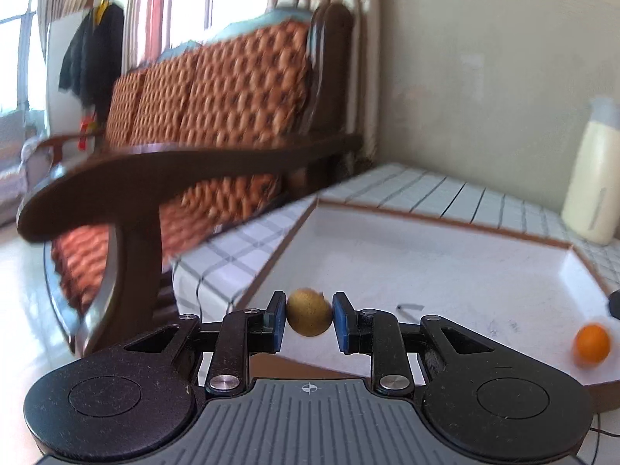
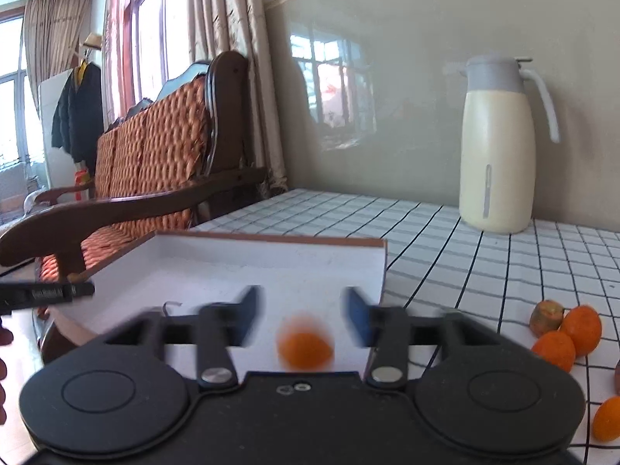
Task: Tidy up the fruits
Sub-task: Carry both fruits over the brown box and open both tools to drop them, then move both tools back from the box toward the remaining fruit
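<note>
My left gripper (image 1: 309, 319) is shut on a brownish-green kiwi (image 1: 309, 317) and holds it above the left part of the white tray (image 1: 445, 255). A small orange (image 1: 591, 344) lies in the tray at the right. In the right wrist view my right gripper (image 2: 304, 316) is open over the tray (image 2: 232, 263), and a blurred orange (image 2: 305, 345) sits in the tray just below the gap between its fingers. Several more oranges (image 2: 581, 329) and a kiwi (image 2: 546, 317) lie on the checked tablecloth to the right of the tray.
A cream thermos jug (image 2: 500, 155) stands at the back of the table by the wall. A wooden sofa (image 2: 155, 162) with orange cushions stands left of the table. The checked cloth (image 2: 465, 240) covers the table around the tray.
</note>
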